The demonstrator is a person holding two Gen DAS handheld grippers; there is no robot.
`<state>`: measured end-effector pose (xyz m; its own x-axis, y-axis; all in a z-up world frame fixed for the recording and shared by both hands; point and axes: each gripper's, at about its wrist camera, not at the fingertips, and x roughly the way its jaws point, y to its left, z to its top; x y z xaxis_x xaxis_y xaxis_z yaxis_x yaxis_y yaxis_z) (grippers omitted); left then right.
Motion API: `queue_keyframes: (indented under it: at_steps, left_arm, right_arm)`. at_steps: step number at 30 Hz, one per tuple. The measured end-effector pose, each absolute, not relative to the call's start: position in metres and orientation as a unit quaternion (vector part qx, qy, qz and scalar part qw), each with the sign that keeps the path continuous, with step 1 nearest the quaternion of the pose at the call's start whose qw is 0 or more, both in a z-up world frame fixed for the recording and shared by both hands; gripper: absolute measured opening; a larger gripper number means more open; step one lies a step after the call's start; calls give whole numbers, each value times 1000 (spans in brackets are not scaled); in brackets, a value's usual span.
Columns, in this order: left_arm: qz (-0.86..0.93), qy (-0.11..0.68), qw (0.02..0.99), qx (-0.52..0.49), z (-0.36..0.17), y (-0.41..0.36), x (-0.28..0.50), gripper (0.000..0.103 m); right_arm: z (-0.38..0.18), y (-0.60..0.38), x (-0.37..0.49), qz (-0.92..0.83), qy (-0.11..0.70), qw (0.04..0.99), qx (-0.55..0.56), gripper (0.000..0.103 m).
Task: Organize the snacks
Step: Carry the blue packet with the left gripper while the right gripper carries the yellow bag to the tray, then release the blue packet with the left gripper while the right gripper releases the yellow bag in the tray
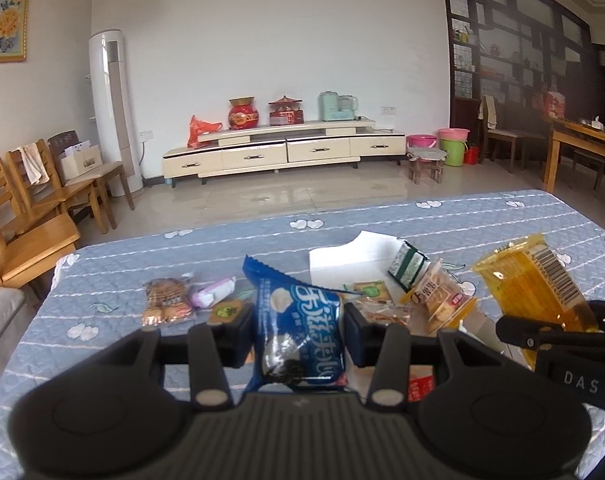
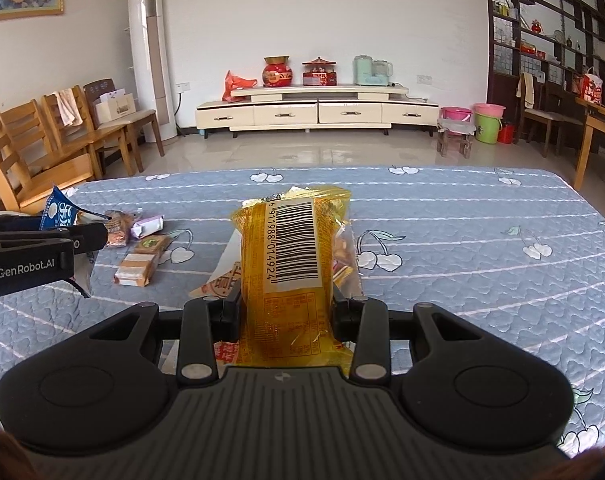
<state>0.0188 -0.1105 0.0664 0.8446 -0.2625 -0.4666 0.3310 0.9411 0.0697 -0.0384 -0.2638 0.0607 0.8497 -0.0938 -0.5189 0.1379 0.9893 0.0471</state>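
Your left gripper [image 1: 298,330] pinches a blue snack packet [image 1: 298,332], lifted above the worktop [image 1: 114,280] with its blue quilted cover. Below and beyond it lie a cracker pack [image 1: 166,300], a pink wrapper [image 1: 216,292] and more loose snacks. Your right gripper [image 2: 288,312] pinches a yellow snack bag [image 2: 292,256], barcode facing up, over the pile.

Ahead of the left gripper [image 1: 298,334], snacks lie on the table [image 1: 502,220]; the barcoded packet [image 1: 538,280] stands right.
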Motion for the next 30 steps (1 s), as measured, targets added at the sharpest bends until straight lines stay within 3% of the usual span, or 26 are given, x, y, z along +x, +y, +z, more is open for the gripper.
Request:
queue_keyframes:
  at_steps: [30]
  left_arm:
    - [-172,267,945,81,53,-155,97,44]
  right_arm:
    - [49,-239,7,-53,274,959,53,46]
